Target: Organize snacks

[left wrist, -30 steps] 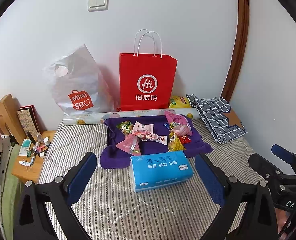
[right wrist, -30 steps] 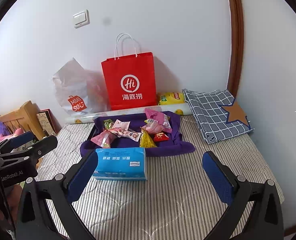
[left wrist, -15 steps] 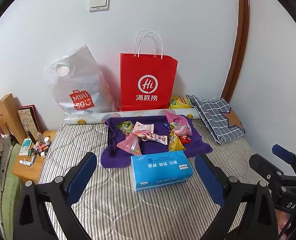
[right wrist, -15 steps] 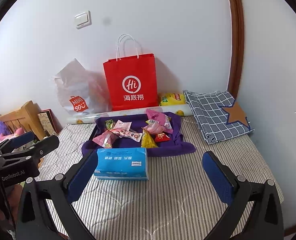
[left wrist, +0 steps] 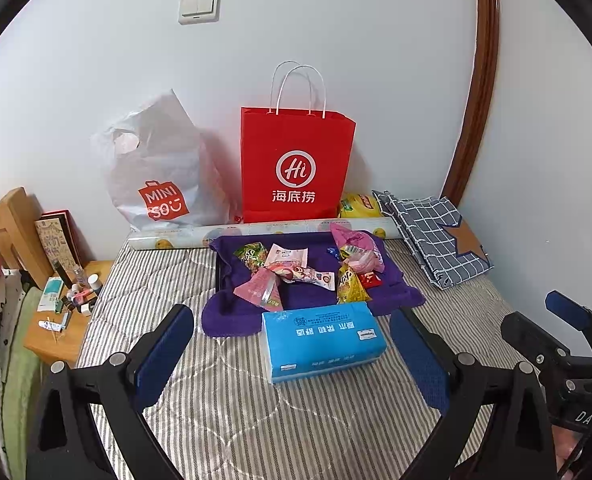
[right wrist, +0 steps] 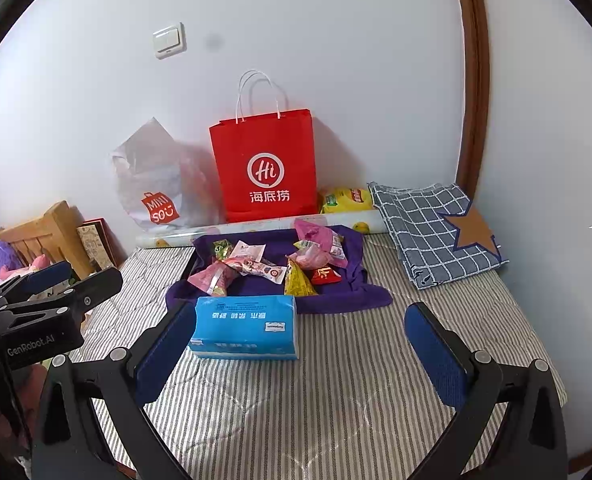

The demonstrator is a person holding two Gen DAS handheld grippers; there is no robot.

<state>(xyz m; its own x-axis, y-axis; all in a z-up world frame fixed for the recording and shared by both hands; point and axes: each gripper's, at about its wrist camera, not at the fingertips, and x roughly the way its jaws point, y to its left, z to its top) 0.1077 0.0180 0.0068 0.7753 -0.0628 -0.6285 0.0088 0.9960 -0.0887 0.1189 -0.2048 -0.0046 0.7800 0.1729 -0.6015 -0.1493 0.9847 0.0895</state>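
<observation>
Beyond both wide-spread, empty fingers (left wrist: 163, 344), snacks (left wrist: 308, 268) lie on the purple cloth (left wrist: 392, 292) past the tissue pack (left wrist: 322, 338).

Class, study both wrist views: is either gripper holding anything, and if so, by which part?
Nothing is held. The left gripper and right gripper are both open above the striped mattress, short of the blue tissue pack.

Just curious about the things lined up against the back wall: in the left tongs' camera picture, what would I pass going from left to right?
White plastic bag → red paper bag → yellow snack packet → folded checked cloth.
</observation>
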